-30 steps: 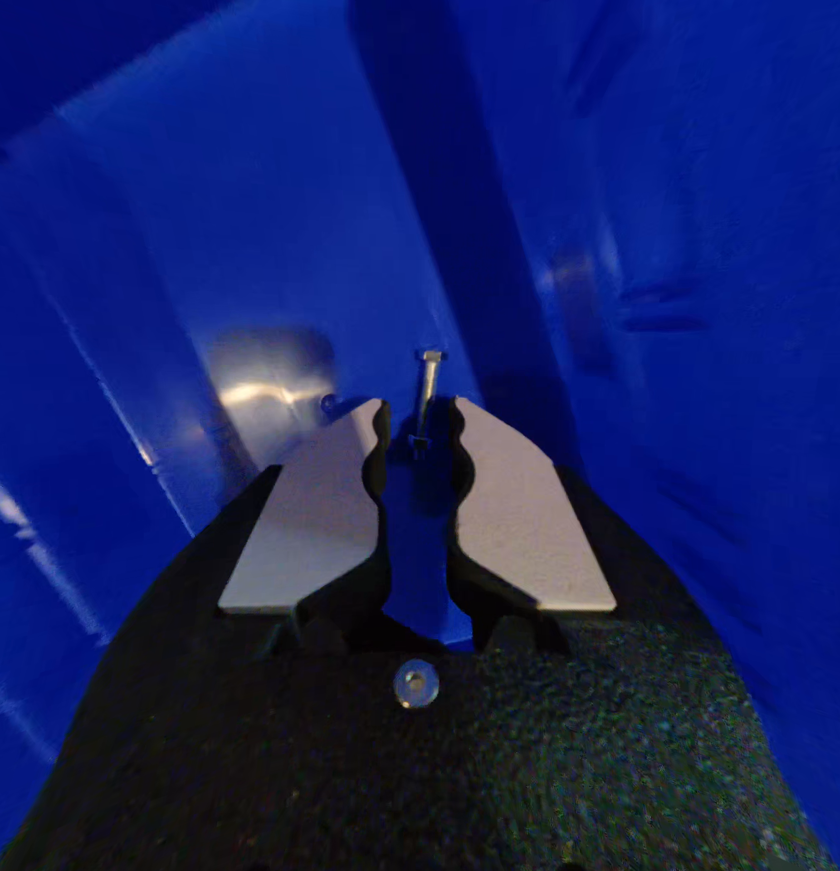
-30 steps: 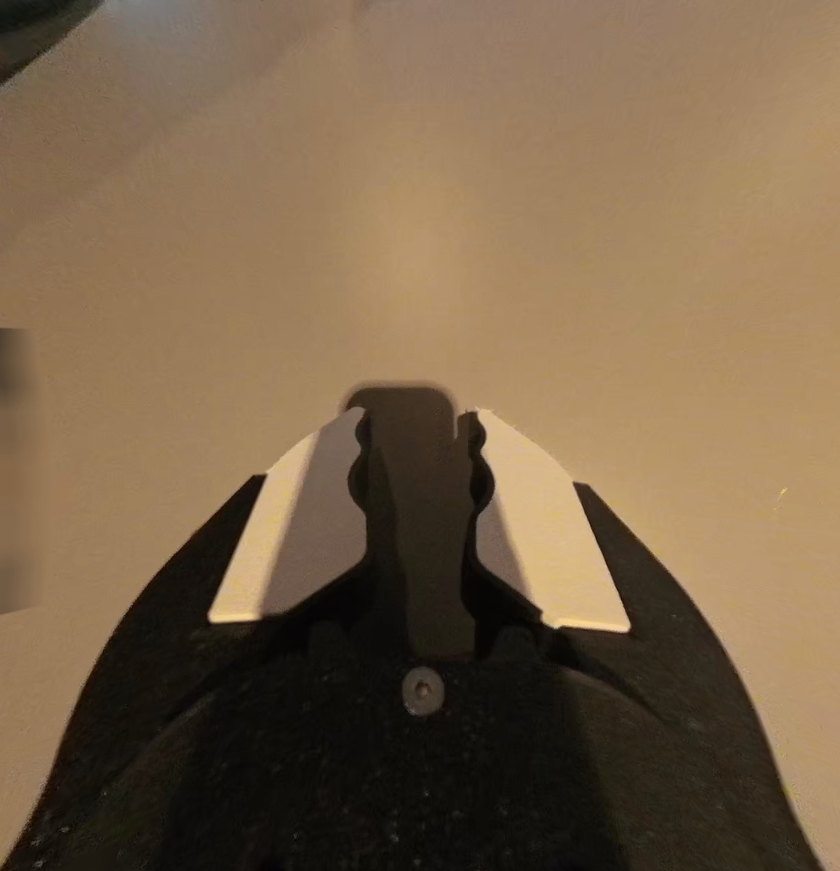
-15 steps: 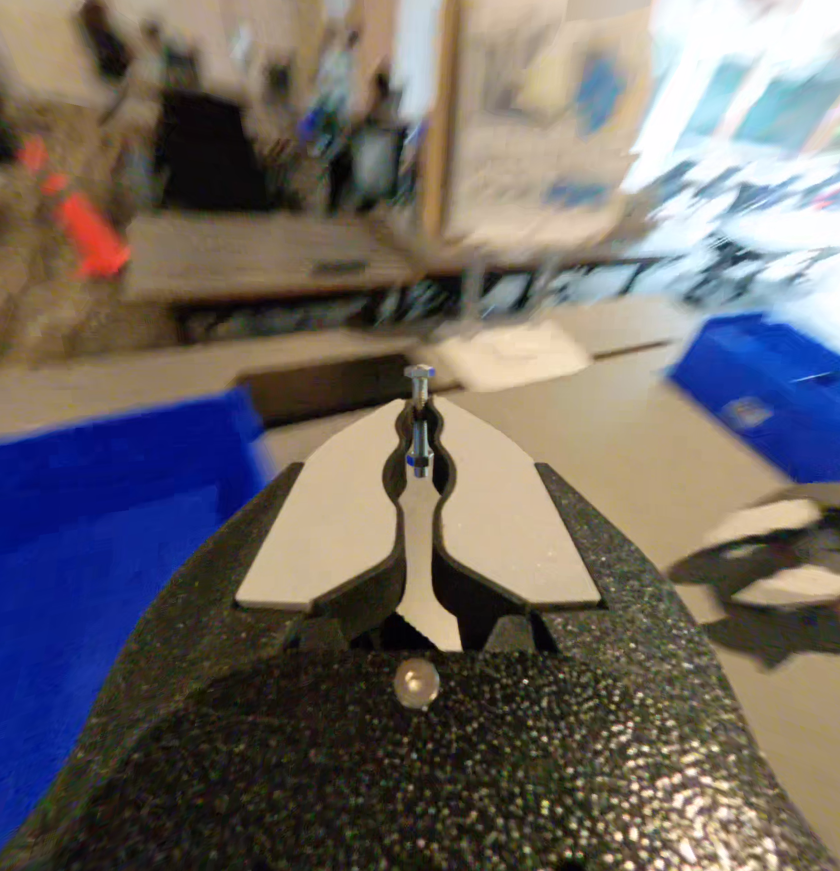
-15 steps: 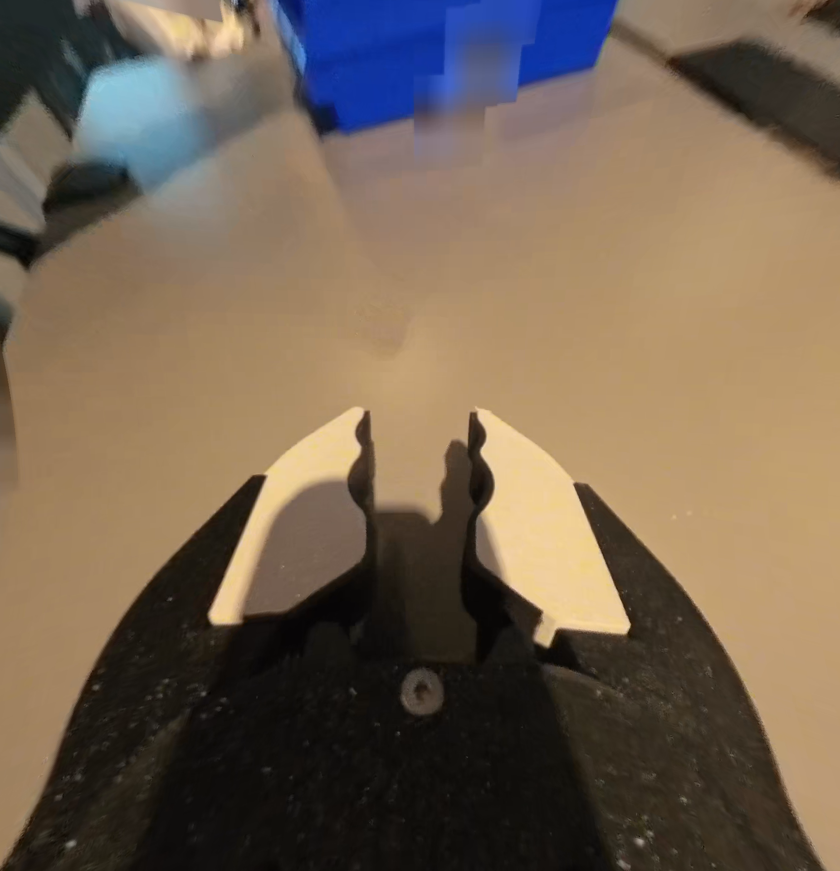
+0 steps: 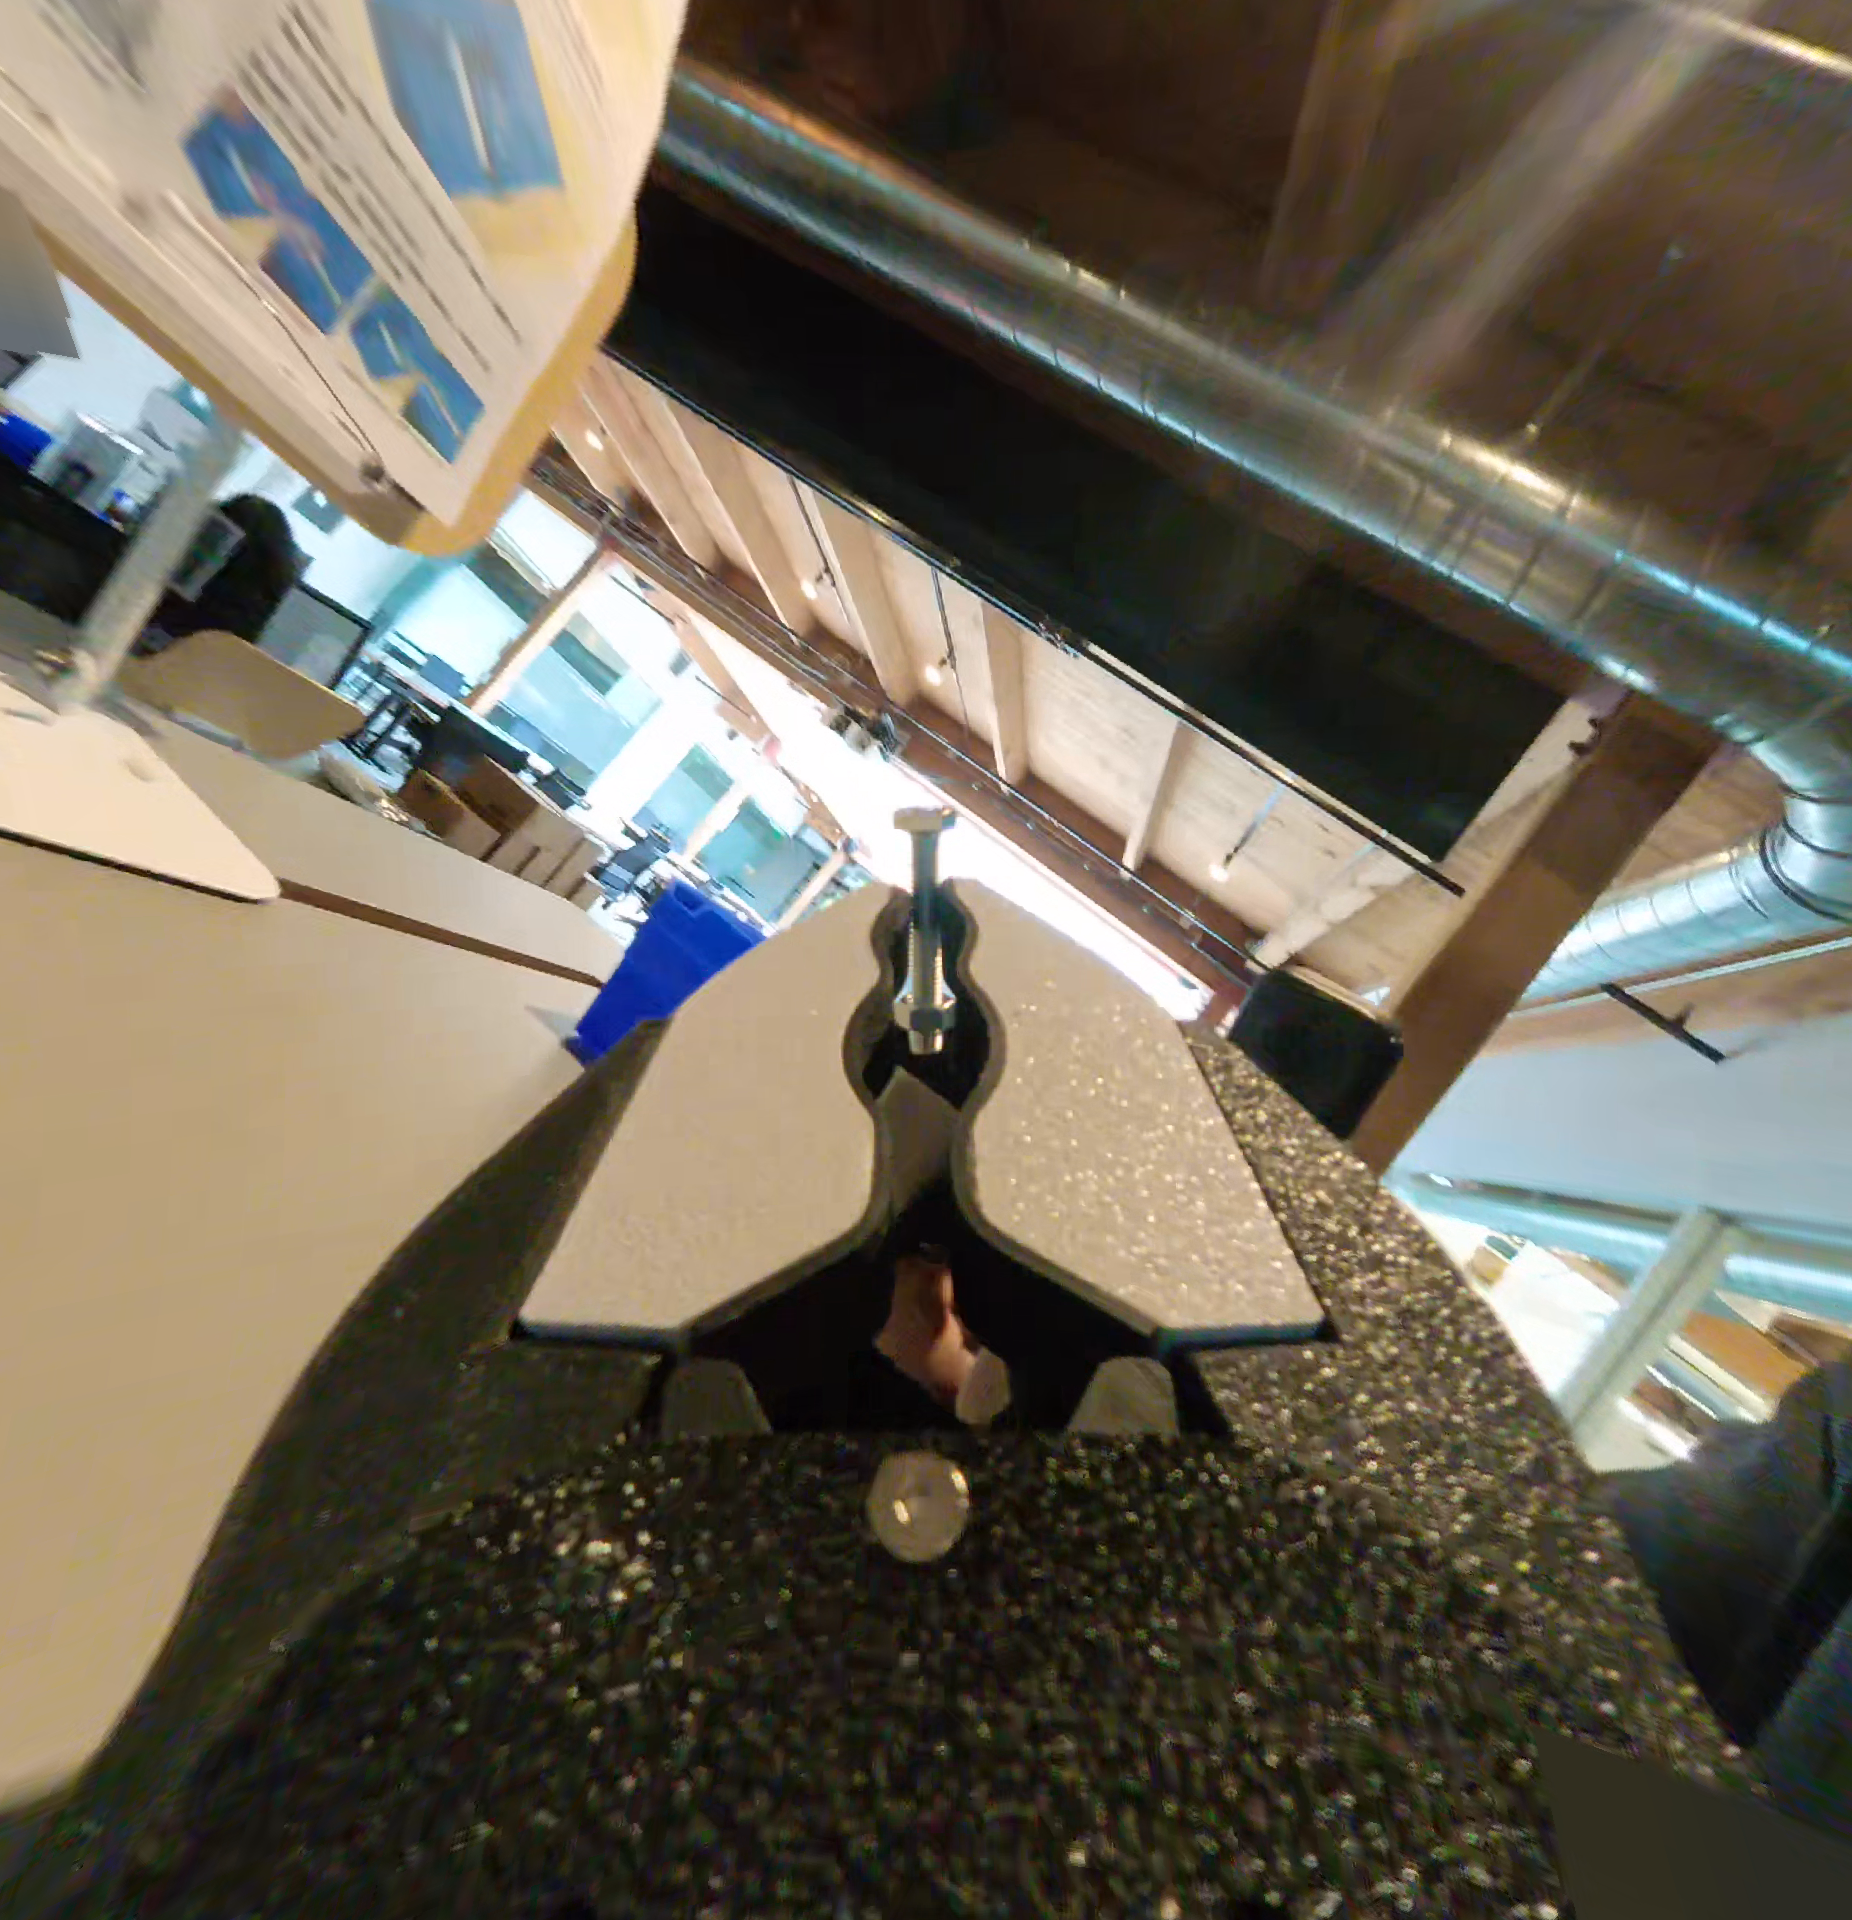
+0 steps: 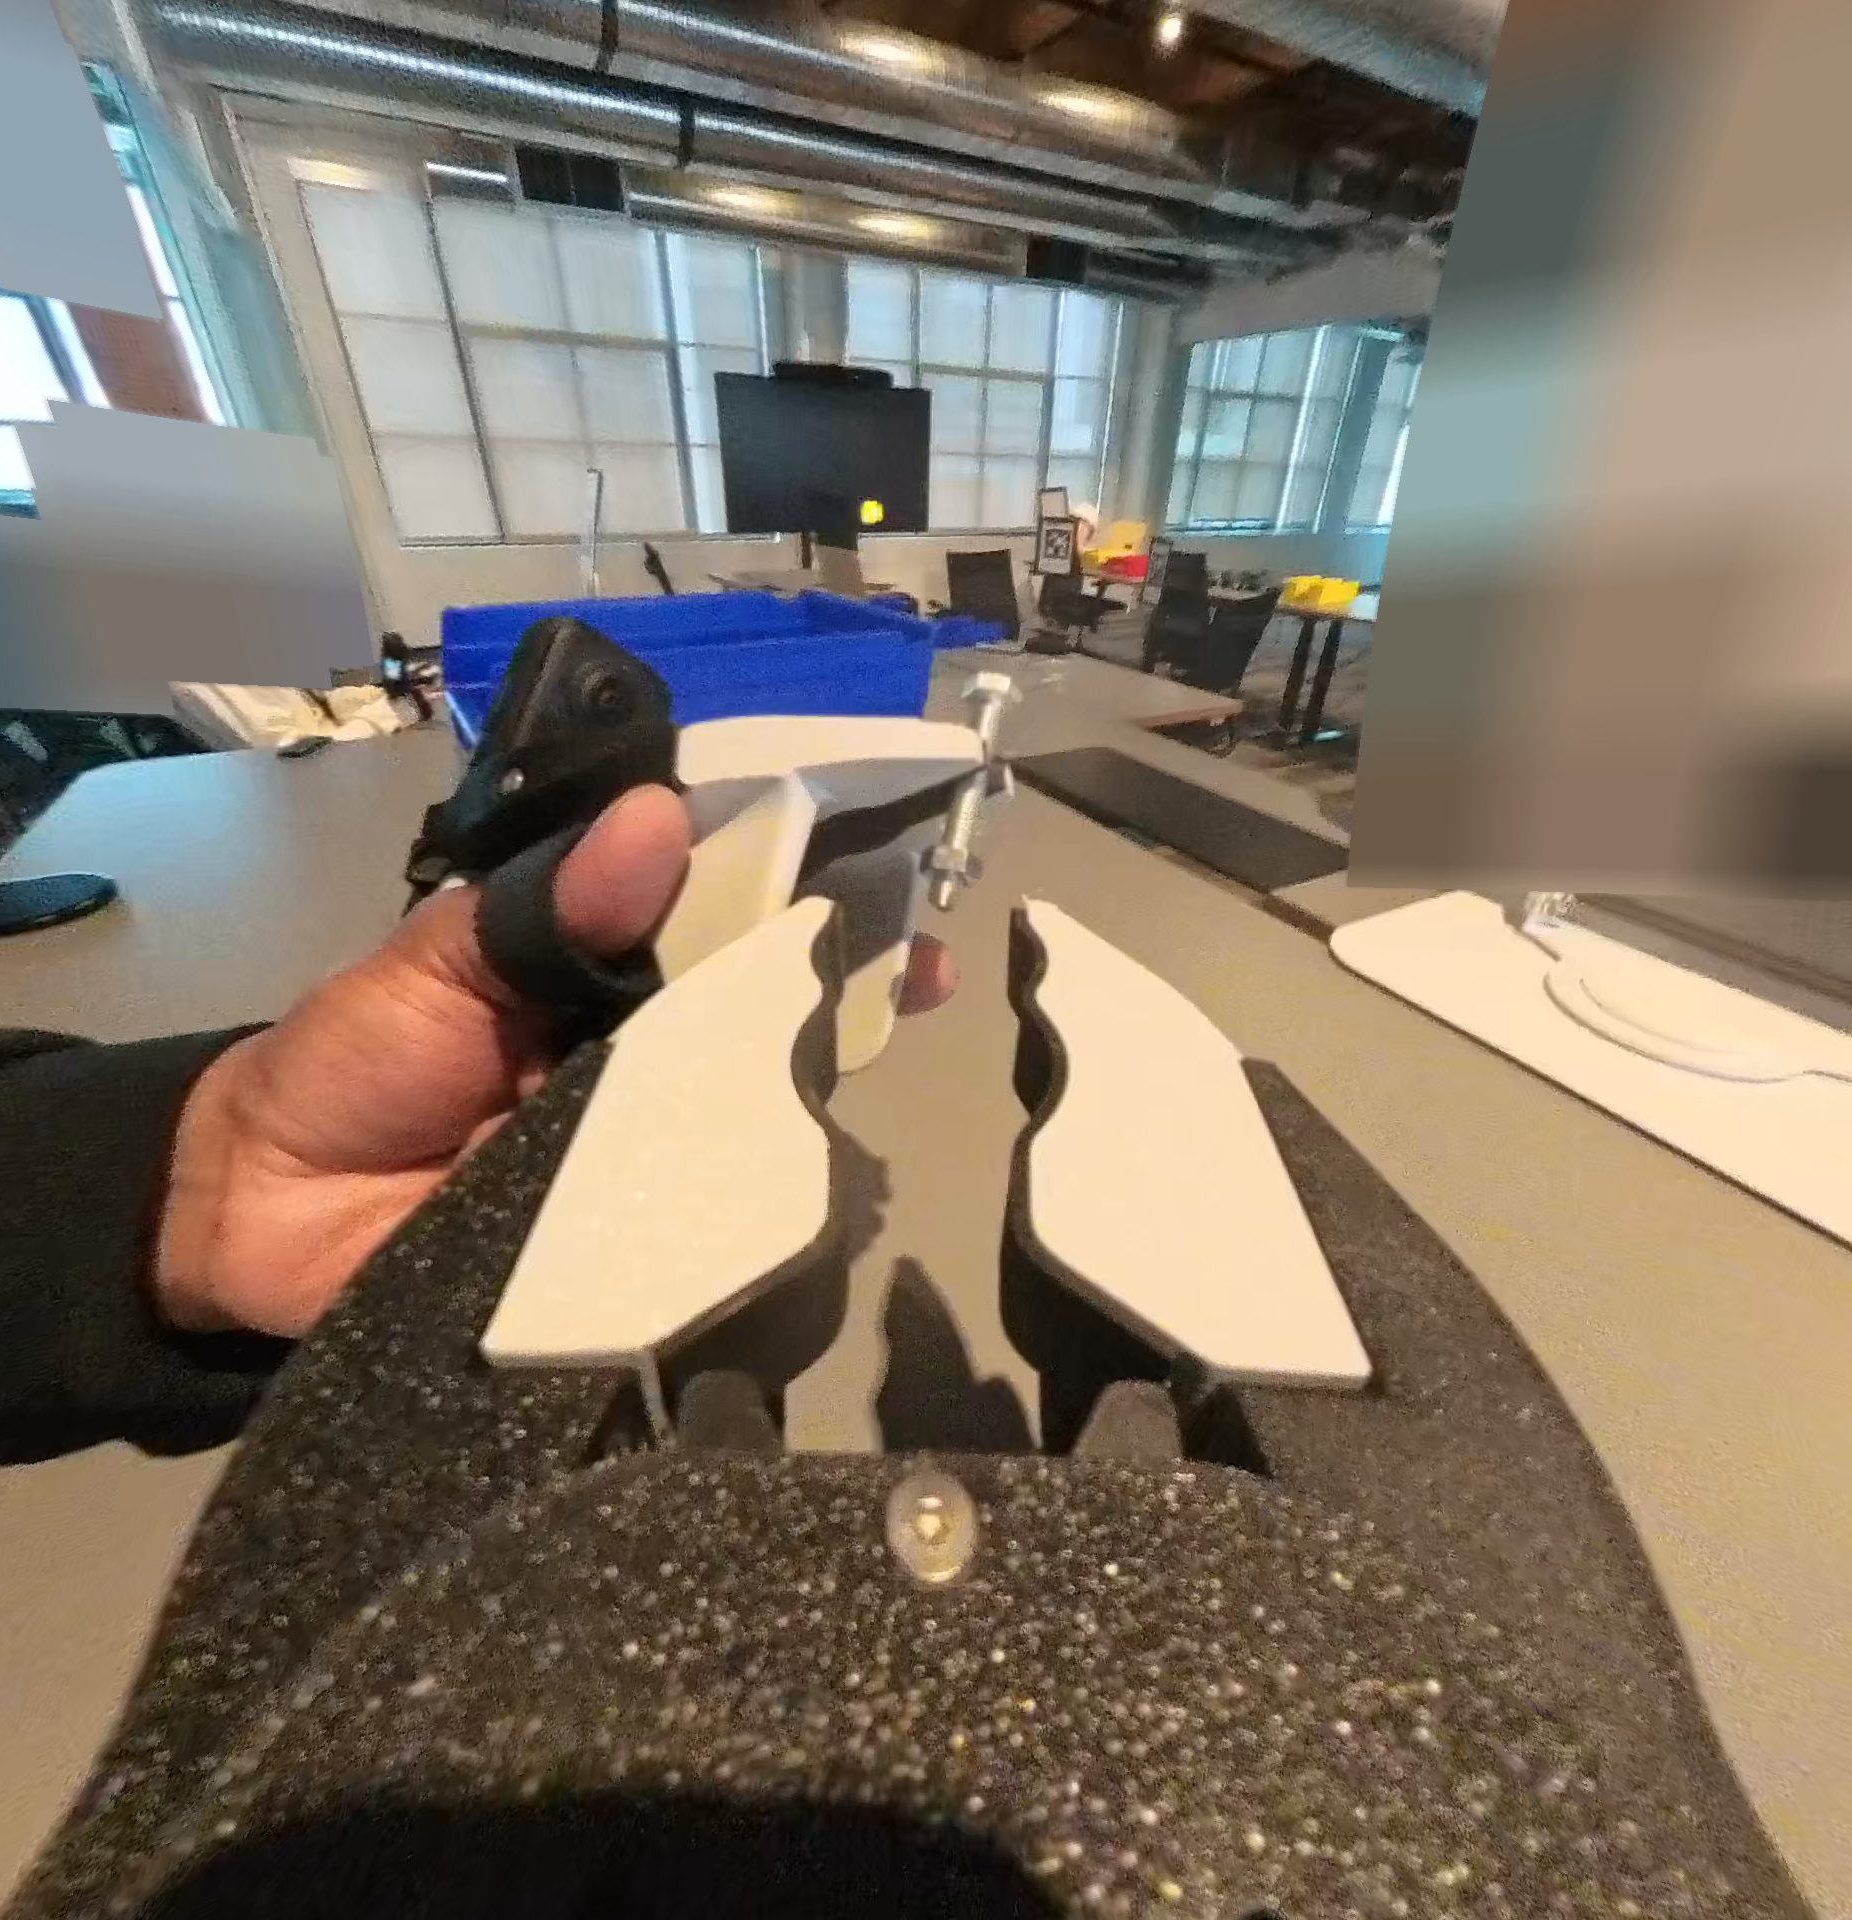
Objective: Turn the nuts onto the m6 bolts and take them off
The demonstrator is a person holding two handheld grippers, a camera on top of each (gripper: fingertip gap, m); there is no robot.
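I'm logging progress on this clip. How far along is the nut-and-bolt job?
Done: the bolt is up off the table, clamped in the left claw, with a nut already threaded near its end. In hand: the open right claw sits just below that nut. Left: grip the nut and turn it.

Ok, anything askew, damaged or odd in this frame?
Nothing stands out. The left gripper is shut on the bolt mid-shank, the nut threaded near its end. The bolt tilts in the right wrist view. The right gripper is open and empty just below the nut.
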